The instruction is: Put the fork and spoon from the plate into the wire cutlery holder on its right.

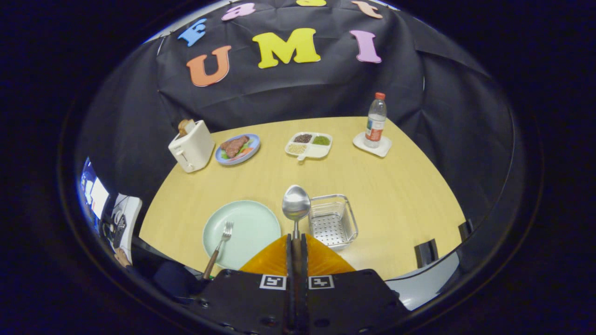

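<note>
Gripper (296, 242) was clamped on handle of shiny metal spoon (296, 204), both fingers pressing it, bowl sticking out straight ahead at 12 o'clock. You held it lifted, between pale green round plate (242, 228) and clear-walled wire cutlery holder (333, 221), holder at 2 o'clock from bowl. Wooden-handled metal fork (219, 246) lay on plate, at 9 o'clock from fingers. Advice for this step: swing toward 2 o'clock, centre bowl over holder opening, tilt bowl down, lower before releasing, so spoon didn't bounce off rim.
</note>
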`<state>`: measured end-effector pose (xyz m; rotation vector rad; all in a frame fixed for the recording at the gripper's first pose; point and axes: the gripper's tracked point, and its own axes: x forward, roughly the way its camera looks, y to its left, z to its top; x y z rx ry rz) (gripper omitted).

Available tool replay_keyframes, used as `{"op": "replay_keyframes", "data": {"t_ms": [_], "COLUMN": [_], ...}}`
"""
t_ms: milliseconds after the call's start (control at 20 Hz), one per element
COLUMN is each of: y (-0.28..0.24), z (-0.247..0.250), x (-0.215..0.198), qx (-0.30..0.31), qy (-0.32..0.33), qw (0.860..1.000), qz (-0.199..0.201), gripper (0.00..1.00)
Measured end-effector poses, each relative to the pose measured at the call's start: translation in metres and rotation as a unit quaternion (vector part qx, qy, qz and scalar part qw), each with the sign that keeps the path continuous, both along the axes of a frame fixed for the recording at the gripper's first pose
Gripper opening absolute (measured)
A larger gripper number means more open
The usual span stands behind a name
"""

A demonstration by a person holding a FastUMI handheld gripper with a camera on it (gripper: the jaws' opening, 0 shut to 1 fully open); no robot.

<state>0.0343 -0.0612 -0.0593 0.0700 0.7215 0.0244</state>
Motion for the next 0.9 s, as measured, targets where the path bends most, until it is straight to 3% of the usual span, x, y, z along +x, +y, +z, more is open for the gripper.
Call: {"op": "replay_keyframes", "data": {"t_ms": [300, 900], "y": [-0.021, -0.038], "z": [-0.022, -0.032], "x": [-0.005, 0.011], "qx": [0.005, 0.016], "qy": [0.078, 0.166], "qw": [0.997, 0.985], "qz": [-0.005, -0.042], "gripper": [0.03, 0.03]}}
